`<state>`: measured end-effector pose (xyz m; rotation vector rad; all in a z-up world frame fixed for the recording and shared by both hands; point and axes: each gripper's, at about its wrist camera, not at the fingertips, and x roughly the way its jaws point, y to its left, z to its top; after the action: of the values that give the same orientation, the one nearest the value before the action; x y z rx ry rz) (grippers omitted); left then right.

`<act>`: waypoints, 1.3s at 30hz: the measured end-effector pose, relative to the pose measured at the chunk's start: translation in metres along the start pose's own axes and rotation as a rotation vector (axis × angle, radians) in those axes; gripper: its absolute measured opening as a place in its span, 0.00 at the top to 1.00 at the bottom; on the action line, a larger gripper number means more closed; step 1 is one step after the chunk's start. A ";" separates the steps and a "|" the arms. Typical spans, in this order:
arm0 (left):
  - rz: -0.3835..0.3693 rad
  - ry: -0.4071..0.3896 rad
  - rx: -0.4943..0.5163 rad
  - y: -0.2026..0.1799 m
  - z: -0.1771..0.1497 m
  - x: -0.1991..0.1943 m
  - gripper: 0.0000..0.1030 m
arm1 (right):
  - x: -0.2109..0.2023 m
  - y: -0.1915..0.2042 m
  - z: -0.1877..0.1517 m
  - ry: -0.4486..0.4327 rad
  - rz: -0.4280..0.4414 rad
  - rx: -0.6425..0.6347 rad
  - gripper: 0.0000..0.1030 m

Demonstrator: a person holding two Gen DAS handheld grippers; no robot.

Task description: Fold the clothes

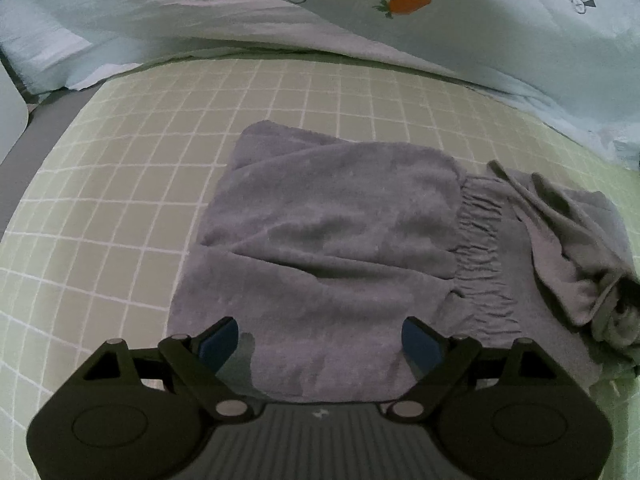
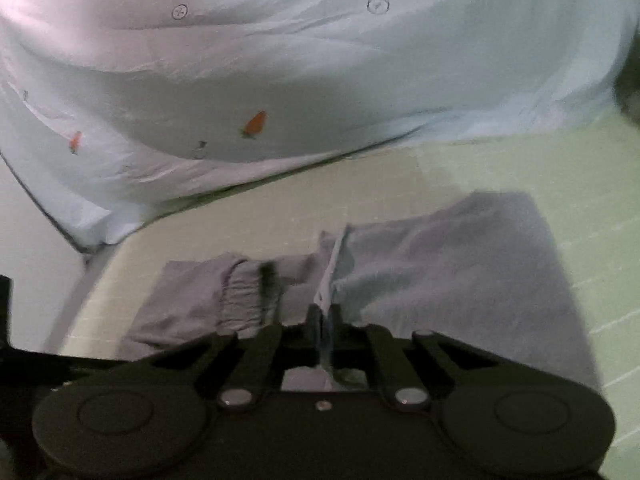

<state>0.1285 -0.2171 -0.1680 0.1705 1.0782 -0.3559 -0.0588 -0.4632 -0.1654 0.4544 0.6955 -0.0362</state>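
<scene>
Both views are dim and muted, lit softly from above with no glare; in the left wrist view the pale duvet [image 1: 480,32] is the brightest area, and the grey garment [image 1: 328,232] shows only faint shadows in its folds. That view is sharp, though the fisheye bows the checked sheet [image 1: 100,200] and blackens the corners. The right wrist view is smeared by motion blur, the sheet's grid [image 2: 580,184] nearly washed out.
</scene>
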 end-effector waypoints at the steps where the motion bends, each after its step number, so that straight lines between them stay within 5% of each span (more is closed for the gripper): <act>1: 0.000 0.004 0.002 0.000 0.000 0.000 0.13 | 0.008 -0.001 -0.006 0.048 0.006 0.000 0.95; 4: -0.001 0.015 0.009 -0.001 0.000 0.002 0.13 | 0.029 0.002 -0.024 0.176 -0.037 -0.027 0.89; 6: 0.003 0.019 0.024 -0.003 -0.001 0.001 0.13 | 0.023 0.006 -0.022 0.157 -0.060 -0.059 0.78; 8: 0.009 0.024 0.039 -0.004 -0.002 0.002 0.13 | 0.017 0.010 -0.021 0.138 -0.083 -0.090 0.21; 10: 0.014 0.030 0.047 -0.005 -0.001 0.004 0.13 | 0.010 0.008 -0.014 0.079 -0.148 -0.121 0.00; 13: 0.016 0.037 0.058 -0.007 0.001 0.007 0.12 | 0.002 -0.003 -0.002 -0.016 -0.267 -0.158 0.00; 21: 0.031 0.085 0.087 -0.015 0.002 0.022 0.07 | 0.037 -0.073 0.007 0.116 -0.478 -0.101 0.00; 33: 0.058 0.108 0.099 -0.017 0.001 0.036 0.02 | 0.039 -0.087 0.008 0.143 -0.464 -0.003 0.03; 36: 0.057 0.109 0.096 -0.016 0.001 0.036 0.01 | 0.038 -0.082 0.010 0.134 -0.445 -0.006 0.24; 38: 0.058 0.108 0.096 -0.017 0.001 0.036 0.01 | 0.036 -0.077 0.011 0.120 -0.419 -0.018 0.65; 39: 0.058 0.108 0.096 -0.017 0.002 0.037 0.01 | 0.034 -0.073 0.012 0.113 -0.412 -0.026 0.76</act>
<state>0.1392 -0.2409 -0.1993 0.3090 1.1611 -0.3492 -0.0381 -0.5302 -0.2073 0.2833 0.8914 -0.3909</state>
